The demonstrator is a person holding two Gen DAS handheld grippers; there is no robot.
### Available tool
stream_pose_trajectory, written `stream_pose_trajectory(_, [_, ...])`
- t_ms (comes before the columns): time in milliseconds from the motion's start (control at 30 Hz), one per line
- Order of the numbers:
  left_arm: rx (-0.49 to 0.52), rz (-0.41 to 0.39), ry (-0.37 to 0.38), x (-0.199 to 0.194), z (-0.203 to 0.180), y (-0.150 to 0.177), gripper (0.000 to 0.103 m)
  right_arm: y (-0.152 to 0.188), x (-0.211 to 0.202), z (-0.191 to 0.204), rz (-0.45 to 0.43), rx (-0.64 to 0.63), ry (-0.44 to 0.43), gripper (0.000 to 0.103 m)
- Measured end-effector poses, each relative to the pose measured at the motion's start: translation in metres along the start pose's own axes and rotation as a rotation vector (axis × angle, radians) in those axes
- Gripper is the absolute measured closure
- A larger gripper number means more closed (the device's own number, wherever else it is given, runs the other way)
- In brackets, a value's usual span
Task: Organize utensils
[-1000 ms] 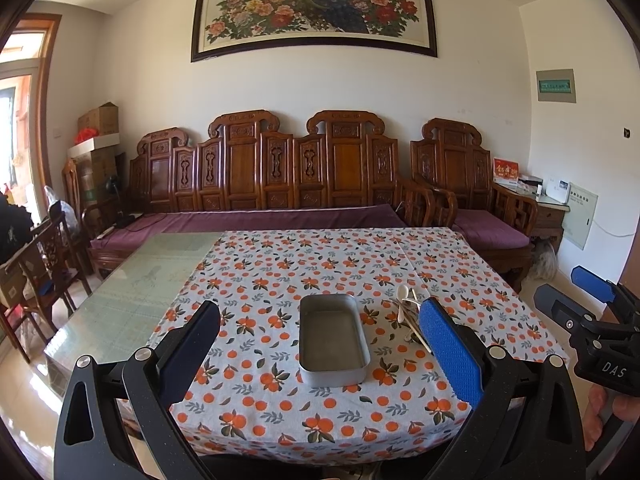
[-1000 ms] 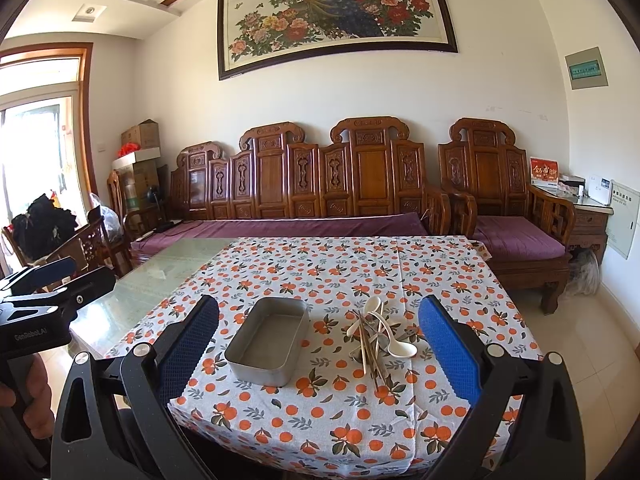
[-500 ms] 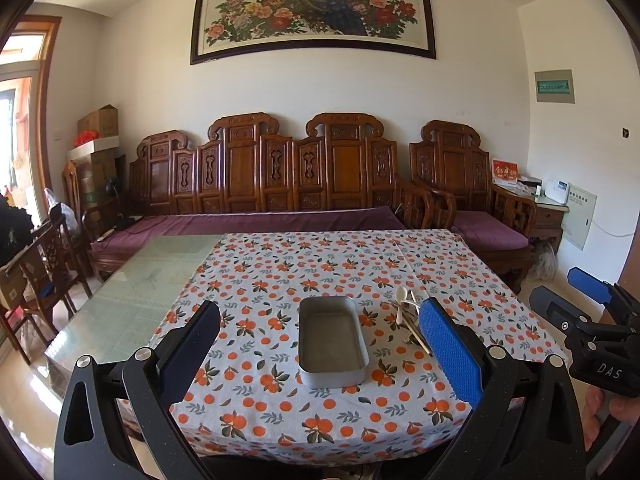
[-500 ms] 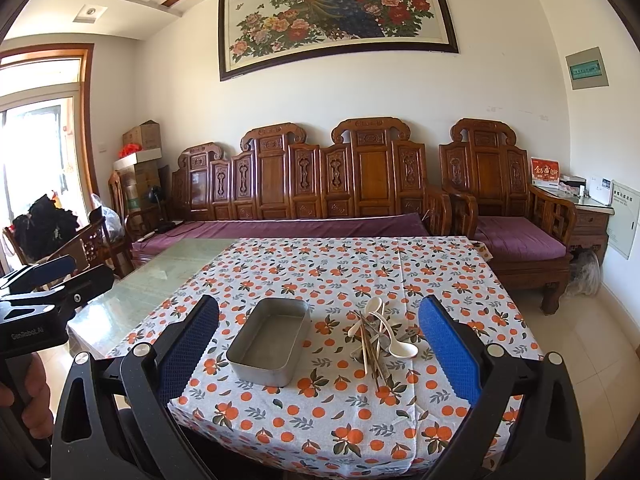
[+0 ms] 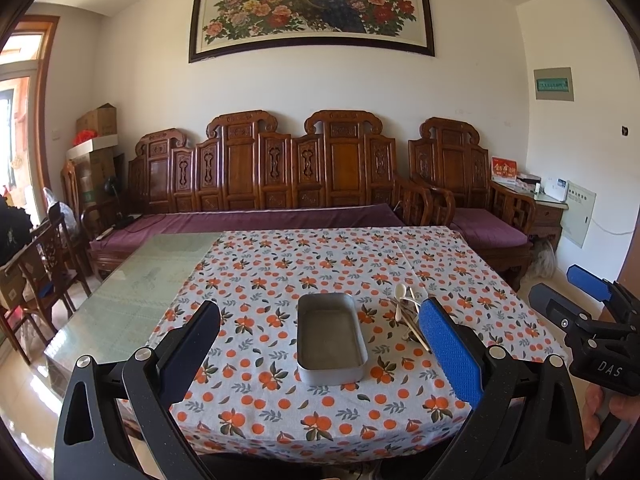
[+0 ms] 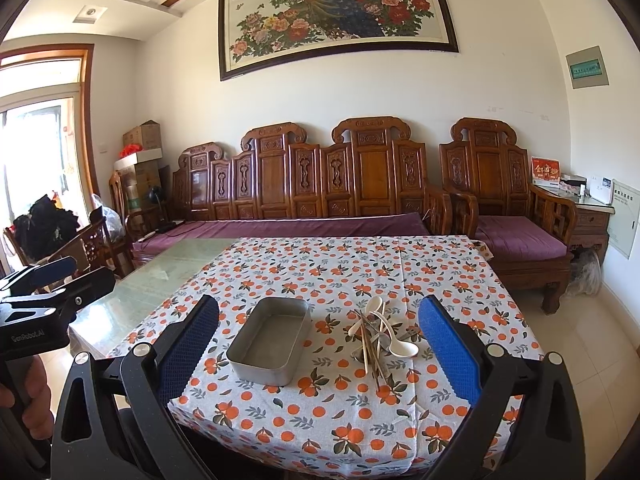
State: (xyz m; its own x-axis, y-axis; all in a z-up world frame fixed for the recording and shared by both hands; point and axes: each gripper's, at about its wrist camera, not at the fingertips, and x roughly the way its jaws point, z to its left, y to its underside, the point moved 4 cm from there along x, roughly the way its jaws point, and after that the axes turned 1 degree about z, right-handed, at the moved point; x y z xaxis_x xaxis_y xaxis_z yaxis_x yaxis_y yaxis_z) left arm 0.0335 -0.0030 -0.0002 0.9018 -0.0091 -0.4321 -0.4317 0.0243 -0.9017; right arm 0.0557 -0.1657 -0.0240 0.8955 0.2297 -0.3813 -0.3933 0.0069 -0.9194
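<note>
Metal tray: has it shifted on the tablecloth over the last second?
No. The metal tray sits on the same orange prints of the tablecloth, with the utensil pile beside it untouched.

Peacock painting [image 5: 312, 4] above carved wooden sofa [image 5: 260, 184].

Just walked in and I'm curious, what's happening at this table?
A person holds two sets of tongs, left and right, both open and empty, short of the table's near edge. On the tablecloth sits an empty metal tin, with a pile of spoons and chopsticks just to its right. Nothing has gone into the tin yet.
</note>
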Motion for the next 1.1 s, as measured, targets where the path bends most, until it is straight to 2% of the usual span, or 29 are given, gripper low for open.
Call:
stream_pose_trajectory(300, [0.008, 0.075, 0.019, 0.029, -0.002, 0.022, 0.006, 0.016, 0.019, -0.01, 0.039, 0.011, -0.015, 0.003])
stream_pose_trajectory(500, [0.025, 0.132, 0.036, 0.057, -0.007, 0.033, 0.007, 0.025, 0.05, -0.025, 0.074, 0.012, -0.037, 0.003])
stream_pose_trajectory(667, [0.037, 0.186, 0.072, 0.092, -0.013, 0.04, 0.007, 0.03, 0.077, -0.038, 0.11, 0.002, -0.042, 0.01])
stream_pose_trajectory(933, [0.07, 0.243, 0.13, 0.145, -0.031, 0.044, 0.007, 0.042, 0.131, -0.078, 0.201, 0.018, -0.027, 0.033])
stream_pose_trajectory(1100, [0.075, 0.271, 0.164, 0.17, -0.04, 0.045, 0.007, 0.048, 0.167, -0.102, 0.254, 0.026, -0.01, 0.04])
